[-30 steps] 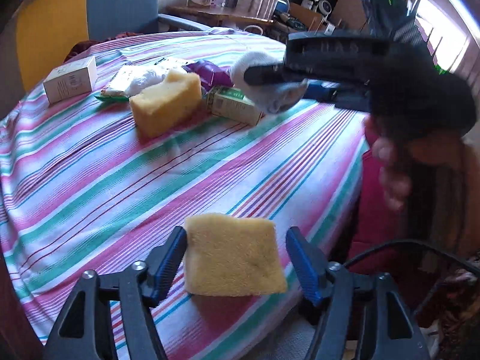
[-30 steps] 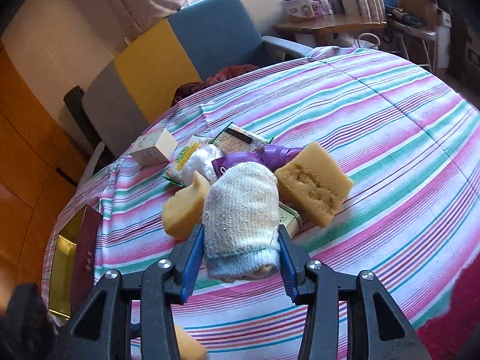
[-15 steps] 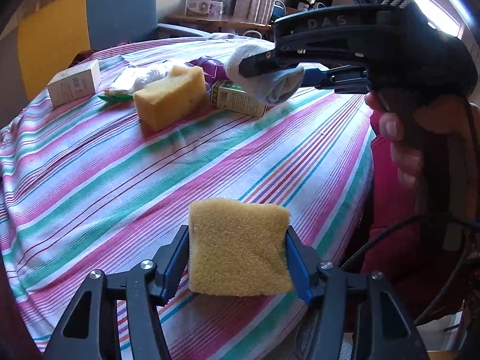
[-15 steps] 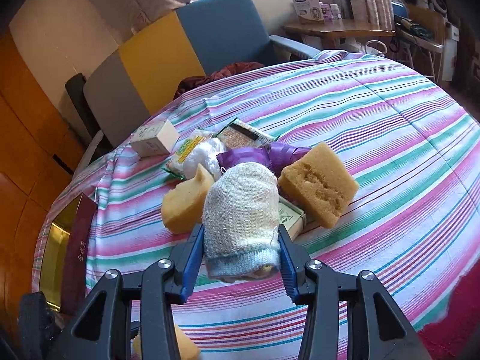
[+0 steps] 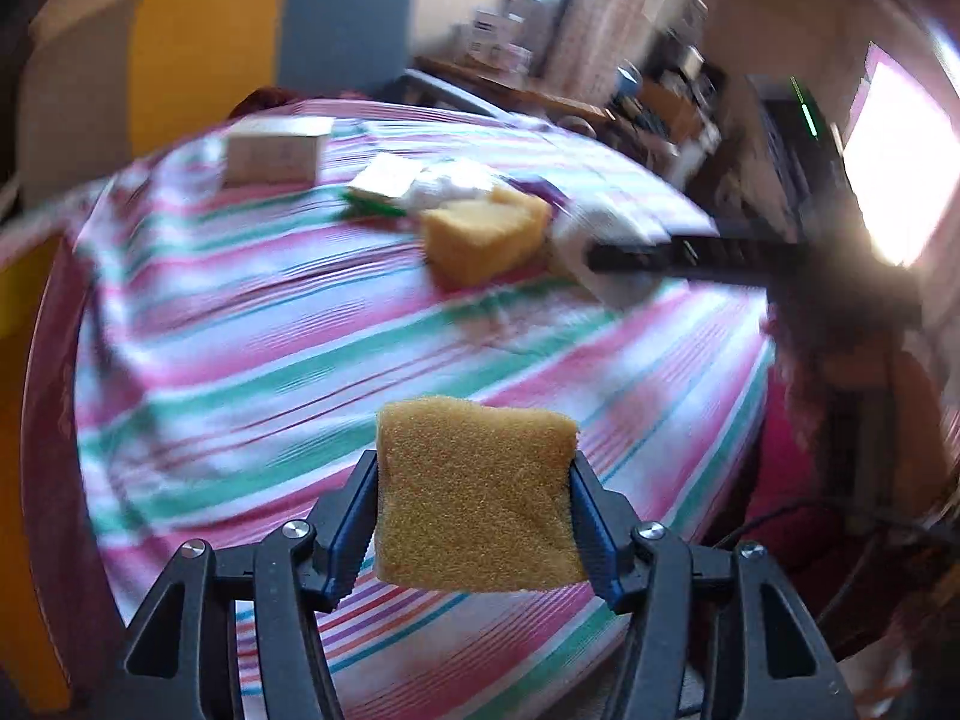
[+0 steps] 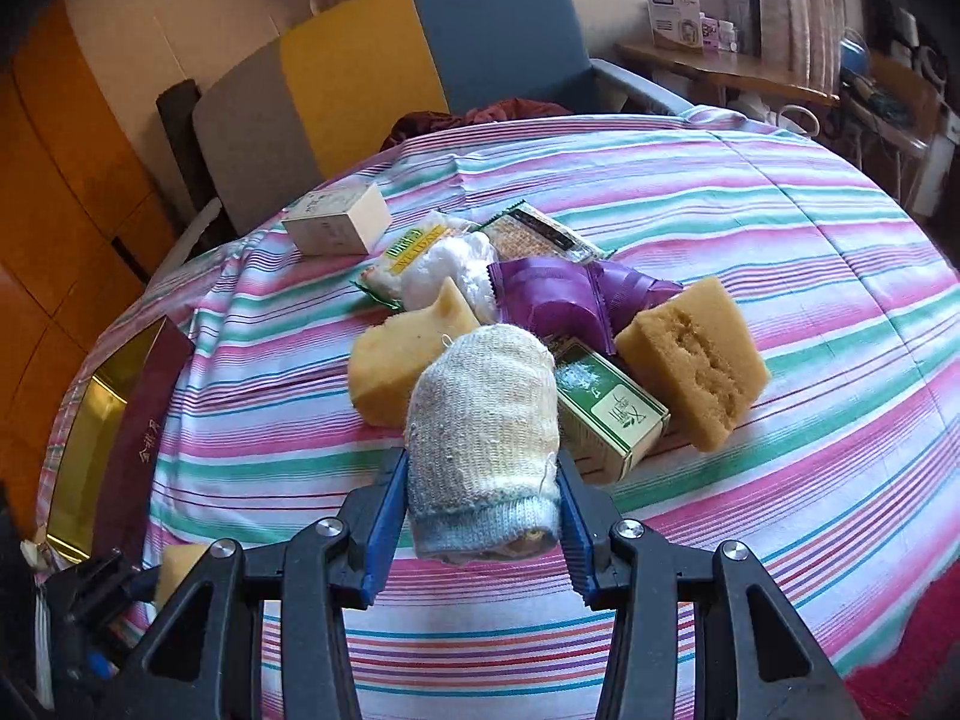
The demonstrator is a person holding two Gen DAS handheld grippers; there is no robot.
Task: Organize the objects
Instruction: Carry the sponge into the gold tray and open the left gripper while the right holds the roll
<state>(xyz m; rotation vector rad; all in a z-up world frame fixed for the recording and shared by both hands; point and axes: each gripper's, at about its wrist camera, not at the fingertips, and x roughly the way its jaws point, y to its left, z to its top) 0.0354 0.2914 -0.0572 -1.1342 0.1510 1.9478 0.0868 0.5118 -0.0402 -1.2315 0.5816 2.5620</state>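
Observation:
My left gripper (image 5: 474, 516) is shut on a yellow sponge (image 5: 474, 492) and holds it above the striped tablecloth (image 5: 270, 324). My right gripper (image 6: 483, 516) is shut on a rolled white knit sock (image 6: 486, 438) above the near part of the table; it also shows in the left wrist view (image 5: 606, 264). On the table lie two more yellow sponges (image 6: 696, 360) (image 6: 402, 354), a green box (image 6: 606, 414), a purple packet (image 6: 558, 300), a white plastic-wrapped packet (image 6: 432, 264) and a white box (image 6: 336, 222). The left gripper shows at the lower left of the right wrist view (image 6: 150, 582).
A dark red box with a gold inside (image 6: 114, 432) sits at the table's left edge. A blue and yellow armchair (image 6: 420, 54) stands behind the table. A wooden desk with boxes (image 6: 720, 60) is at the back right.
My left gripper closed on the yellow sponge, lifted it and swung left; its view is blurred. My right gripper, holding the sock, moved closer to the pile.

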